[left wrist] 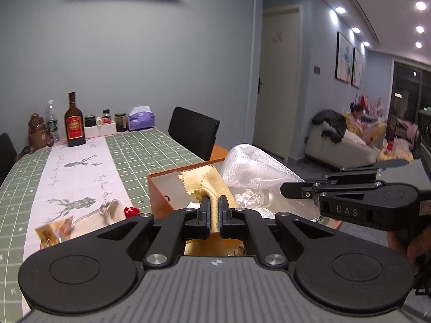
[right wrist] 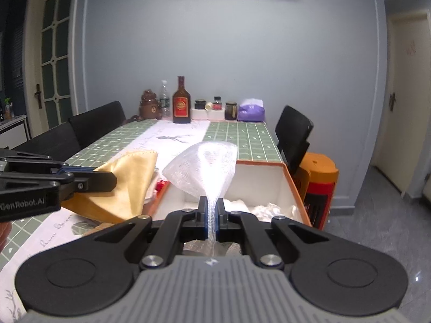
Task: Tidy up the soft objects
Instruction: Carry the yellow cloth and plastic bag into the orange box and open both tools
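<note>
While both of our tools are loaded, the move ahead turns on how each soft piece lies over the orange box [right wrist: 292, 180] at the near right corner of the table [right wrist: 242, 134]. Our left hand-held gripper [left wrist: 212, 210] is pinched tight on a yellow cloth [left wrist: 204, 180], whose long axis runs forward from the fingertips and up, its pinked edge flaring above the box's near-left wall. Our right hand-held gripper [right wrist: 212, 210] is pressed together on a white mesh foam sleeve [right wrist: 204, 167], gathered to a thin neck between the fingers and fanning out above the box's white interior.

From the right wrist view, the yellow cloth [right wrist: 129, 183] hangs left of the box, over the table runner, so we judge the right tool to be the nearer one to the opening; the sleeve is already above it, while the cloth needs carrying rightward. White crumpled wrapping [right wrist: 269, 208] already lies on the box floor. A bottle [right wrist: 181, 102], jars and a tissue pack [right wrist: 252, 111] stand along the far edge, well apart.
</note>
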Motion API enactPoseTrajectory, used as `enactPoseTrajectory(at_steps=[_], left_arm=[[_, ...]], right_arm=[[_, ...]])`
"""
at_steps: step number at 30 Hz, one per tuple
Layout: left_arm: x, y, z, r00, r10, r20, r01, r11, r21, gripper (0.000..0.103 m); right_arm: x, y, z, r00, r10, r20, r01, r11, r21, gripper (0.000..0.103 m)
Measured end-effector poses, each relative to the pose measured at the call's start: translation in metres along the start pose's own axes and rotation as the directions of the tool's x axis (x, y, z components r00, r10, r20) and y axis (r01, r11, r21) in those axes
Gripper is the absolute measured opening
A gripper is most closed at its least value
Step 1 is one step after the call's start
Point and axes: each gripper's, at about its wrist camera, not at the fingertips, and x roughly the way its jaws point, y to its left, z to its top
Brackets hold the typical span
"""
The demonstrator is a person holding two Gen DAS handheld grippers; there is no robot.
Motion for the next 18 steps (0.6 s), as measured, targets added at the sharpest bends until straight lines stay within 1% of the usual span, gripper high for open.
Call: enactPoseTrajectory(at_steps=[2, 4, 8, 10, 15, 17, 18], left_arm=[[0.017, -0.003, 0.005, 0.999, -0.002, -0.033, 0.003, 1.000, 0.016, 0.006], [0.035, -0.006, 0.007, 0.997, 0.005, -0.076, -0.002, 0.999, 0.038, 0.006], [0.069, -0.011, 0.008, 0.983, 0.024, -0.183, -0.006, 0.995, 0.103, 0.006], [0.081, -0.013, 0.005, 0.972, 0.033, -0.231, 0.000, 0.990, 0.140, 0.006], [0.103, -0.015, -0.001, 0.947, 0.061, -0.316, 0.015, 0.972, 0.233, 0.006], [0.111, -0.016, -0.005, 0.931, 0.065, -0.360, 0.034, 0.964, 0.262, 0.008], [0.114, -0.017, -0.007, 0.922, 0.066, -0.381, 0.046, 0.959, 0.279, 0.009]], right_arm=[[0.012, -0.010, 0.002, 1.000, -0.010, -0.022, 0.010, 1.000, 0.009, 0.001], [0.028, -0.019, 0.004, 0.998, 0.000, -0.063, 0.002, 1.000, 0.027, 0.001], [0.062, -0.030, 0.003, 0.987, 0.062, -0.151, -0.050, 0.995, 0.082, 0.001], [0.076, -0.033, 0.001, 0.977, 0.101, -0.190, -0.082, 0.991, 0.105, 0.001], [0.109, -0.038, 0.000, 0.948, 0.175, -0.266, -0.138, 0.979, 0.152, 0.001], [0.124, -0.037, 0.000, 0.928, 0.211, -0.306, -0.168, 0.973, 0.161, 0.002], [0.132, -0.036, 0.000, 0.915, 0.233, -0.329, -0.187, 0.968, 0.166, 0.002]])
